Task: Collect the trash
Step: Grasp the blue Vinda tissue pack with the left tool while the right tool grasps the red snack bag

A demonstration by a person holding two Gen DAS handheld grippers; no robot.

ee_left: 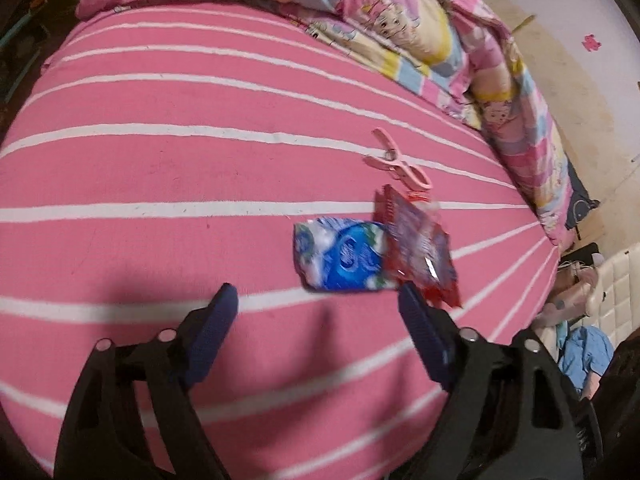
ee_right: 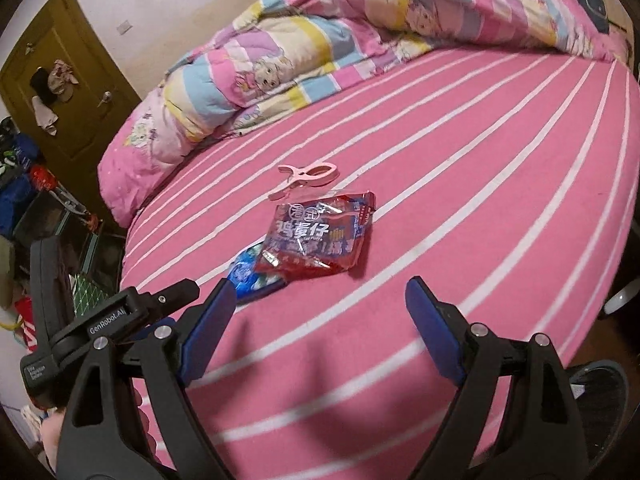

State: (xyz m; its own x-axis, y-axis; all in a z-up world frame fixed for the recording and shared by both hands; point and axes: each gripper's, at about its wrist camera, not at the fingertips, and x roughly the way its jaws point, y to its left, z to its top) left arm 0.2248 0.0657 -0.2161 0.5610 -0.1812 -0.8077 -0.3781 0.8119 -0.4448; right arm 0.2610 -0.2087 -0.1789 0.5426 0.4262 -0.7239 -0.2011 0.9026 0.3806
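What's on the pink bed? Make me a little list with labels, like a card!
surface: pink striped bed sheet
trash 1: red snack packet, lying flat
trash 2: blue wrapper, partly under the red packet
not trash: pink clothes peg, just beyond the packets
bedding: cartoon quilt, bunched at the far side
left gripper: open, empty, near the blue wrapper
right gripper: open, empty
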